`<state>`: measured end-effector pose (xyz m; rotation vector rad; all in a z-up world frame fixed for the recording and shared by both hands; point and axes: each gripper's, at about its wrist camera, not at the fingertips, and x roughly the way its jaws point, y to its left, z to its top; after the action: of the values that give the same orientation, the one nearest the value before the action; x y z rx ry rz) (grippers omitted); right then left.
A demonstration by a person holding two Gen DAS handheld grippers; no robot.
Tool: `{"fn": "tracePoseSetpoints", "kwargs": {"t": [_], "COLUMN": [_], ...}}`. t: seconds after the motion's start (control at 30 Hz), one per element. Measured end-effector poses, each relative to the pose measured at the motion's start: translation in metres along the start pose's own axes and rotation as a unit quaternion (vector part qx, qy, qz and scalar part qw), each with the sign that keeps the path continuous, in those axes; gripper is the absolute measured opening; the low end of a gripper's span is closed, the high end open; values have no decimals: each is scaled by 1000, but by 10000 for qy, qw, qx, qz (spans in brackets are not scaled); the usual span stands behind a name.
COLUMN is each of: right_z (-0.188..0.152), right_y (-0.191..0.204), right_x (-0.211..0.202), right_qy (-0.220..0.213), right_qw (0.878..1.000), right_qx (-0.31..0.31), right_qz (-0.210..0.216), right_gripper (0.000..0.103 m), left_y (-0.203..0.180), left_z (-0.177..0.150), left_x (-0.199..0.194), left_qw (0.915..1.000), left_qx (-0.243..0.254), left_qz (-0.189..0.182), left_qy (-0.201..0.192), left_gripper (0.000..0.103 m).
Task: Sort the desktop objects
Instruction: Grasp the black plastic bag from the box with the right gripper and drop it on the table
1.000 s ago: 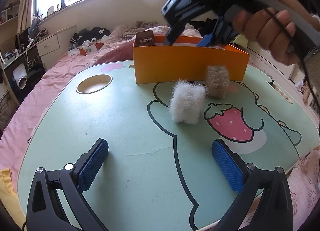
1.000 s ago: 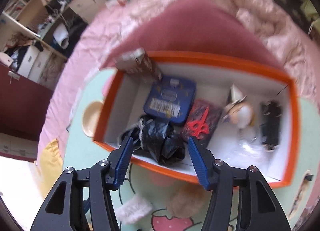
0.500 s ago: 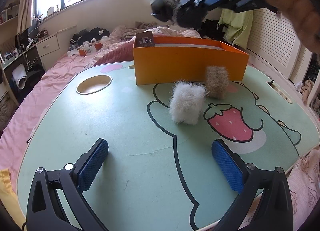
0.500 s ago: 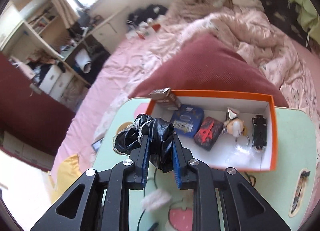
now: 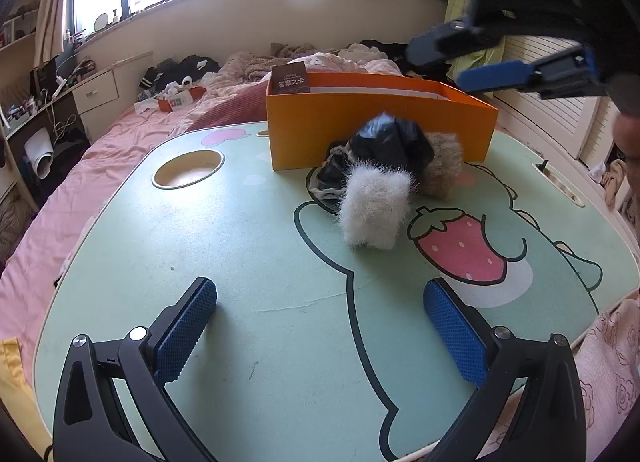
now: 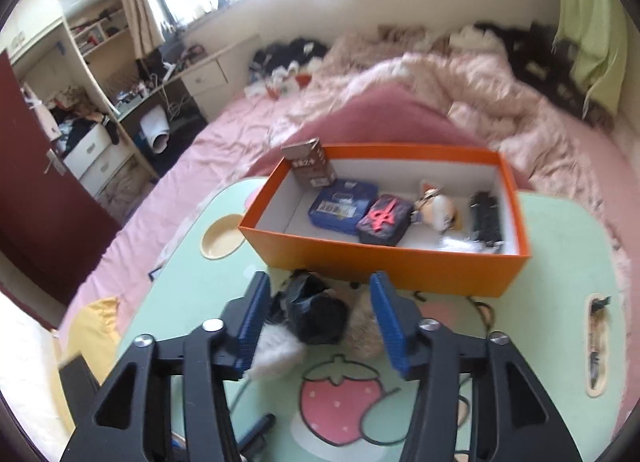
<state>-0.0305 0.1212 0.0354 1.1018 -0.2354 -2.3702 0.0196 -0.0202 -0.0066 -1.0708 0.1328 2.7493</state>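
A black crumpled fabric bundle (image 5: pixel 384 142) (image 6: pixel 316 310) lies on the green lap table (image 5: pixel 240 262), in front of the orange box (image 5: pixel 300 130) (image 6: pixel 380 266). It rests against a white furry piece (image 5: pixel 376 210) (image 6: pixel 276 354) and a brown furry piece (image 5: pixel 442 166) (image 6: pixel 362 332). My right gripper (image 6: pixel 319 282) (image 5: pixel 438 68) hangs high above them, its jaws opening with nothing pressed between the pads. My left gripper (image 5: pixel 320 294) stands open and empty over the table's near edge.
The orange box holds a brown card box (image 6: pixel 308 166), a blue tin (image 6: pixel 344 206), a dark case with a red emblem (image 6: pixel 384 218), a small figure (image 6: pixel 436 208) and a black object (image 6: pixel 486 218). A cup recess (image 5: pixel 187 172) sits at the table's left; pink bedding surrounds it.
The right gripper shut on the black bundle in the box, lifted it out and back toward me, then let go; the bundle now lies on the table. The left gripper stayed put.
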Motion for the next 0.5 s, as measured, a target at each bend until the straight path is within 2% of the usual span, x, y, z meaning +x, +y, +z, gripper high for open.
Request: {"fn": "tracePoseSetpoints", "kwargs": {"t": [0.17, 0.4, 0.43, 0.5], "right_z": [-36, -80, -83, -82], "right_y": [-7, -16, -19, -25], "right_x": [-6, 25, 30, 33], "right_qy": [209, 690, 797, 754], "right_qw": [9985, 9894, 9888, 9893], "right_qx": [-333, -636, -610, -506], "right_qz": [-374, -1105, -1102, -1140], "right_gripper": [57, 57, 59, 79], "left_y": [0, 0, 0, 0], "left_z": [0, 0, 0, 0], "left_x": [0, 0, 0, 0], "left_qw": [10000, 10000, 10000, 10000], "left_qx": [2, 6, 7, 9], "left_qz": [-2, -3, -4, -6], "left_qy": [1, 2, 6, 1], "left_gripper": [103, 103, 103, 103]}}
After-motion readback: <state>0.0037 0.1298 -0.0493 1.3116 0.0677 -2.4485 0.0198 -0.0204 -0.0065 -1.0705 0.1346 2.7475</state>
